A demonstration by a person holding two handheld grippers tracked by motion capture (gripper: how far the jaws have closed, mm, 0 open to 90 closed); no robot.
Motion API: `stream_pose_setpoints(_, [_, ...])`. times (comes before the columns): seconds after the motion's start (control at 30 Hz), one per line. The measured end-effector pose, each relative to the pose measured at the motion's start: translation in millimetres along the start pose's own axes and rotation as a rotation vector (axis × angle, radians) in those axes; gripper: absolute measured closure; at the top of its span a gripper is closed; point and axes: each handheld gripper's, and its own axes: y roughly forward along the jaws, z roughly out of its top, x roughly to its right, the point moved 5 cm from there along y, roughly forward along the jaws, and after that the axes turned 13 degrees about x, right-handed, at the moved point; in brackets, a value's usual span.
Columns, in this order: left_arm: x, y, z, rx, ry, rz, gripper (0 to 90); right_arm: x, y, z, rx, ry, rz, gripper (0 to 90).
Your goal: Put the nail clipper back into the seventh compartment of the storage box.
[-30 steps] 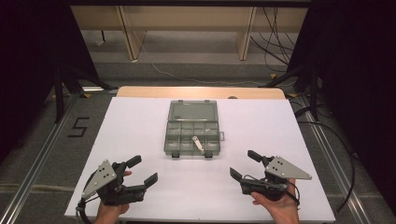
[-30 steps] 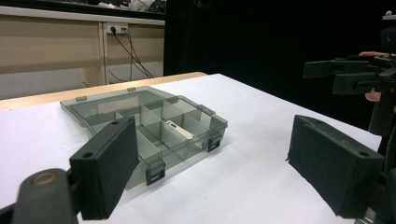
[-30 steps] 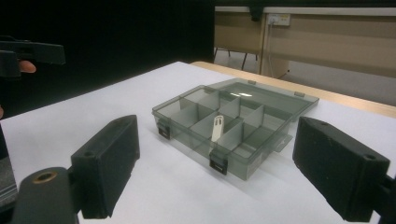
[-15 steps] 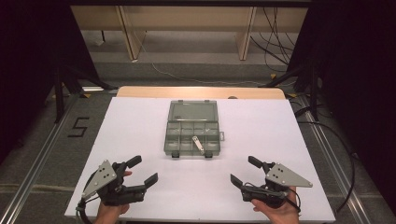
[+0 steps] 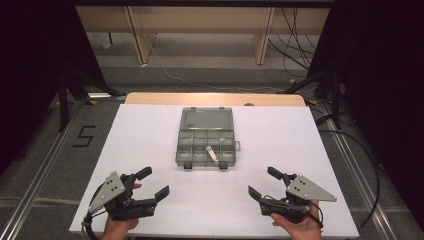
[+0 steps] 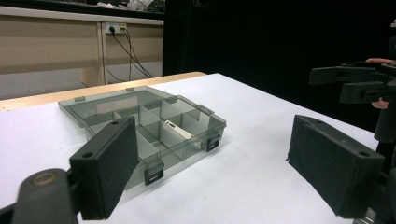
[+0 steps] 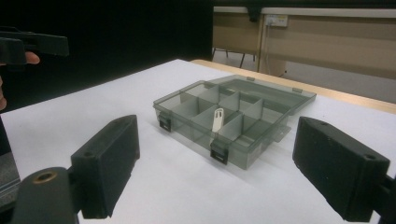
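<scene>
A grey translucent compartment box (image 5: 206, 140) lies open near the middle of the white table (image 5: 140, 145), its lid folded back flat toward the far edge. The tray is split into small compartments; a small white piece (image 5: 213, 154) rests tilted in one of the near-row compartments, leaning across a divider, closer to the right latch than the left. Two dark latches (image 5: 223, 165) sit on the tray's near wall. The left gripper (image 5: 150, 183) is held above the near left part of the table, well apart from the box, jaws spread wide with nothing between them; the person's left hand (image 5: 117, 226) grips it from below. The right gripper (image 5: 262, 182) sits at the near right, likewise well short of the box, jaws released and empty, held by the right hand (image 5: 295, 227). In the left gripper view the box (image 6: 144, 126) shows between and beyond the two black pads, with the white piece (image 6: 176, 128) lying in a mid compartment. In the right gripper view the box (image 7: 233, 114) sits between the spread jaws farther off, the white piece (image 7: 217, 119) propped upright against a divider.
</scene>
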Motion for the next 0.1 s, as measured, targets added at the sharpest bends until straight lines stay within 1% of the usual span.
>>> stream_pose_setpoints(0.03, [0.0, -0.1, 0.0, 0.0, -0.001, -0.001, 15.4, -0.2, 0.2, 0.5, 0.008, 0.005, -0.006, 15.9])
stream_pose_setpoints(0.1, [-0.1, -0.1, -0.1, 0.0, -0.001, 0.0, 15.4, -0.6, 0.7, 0.5, 0.007, 0.008, 0.007, 16.0])
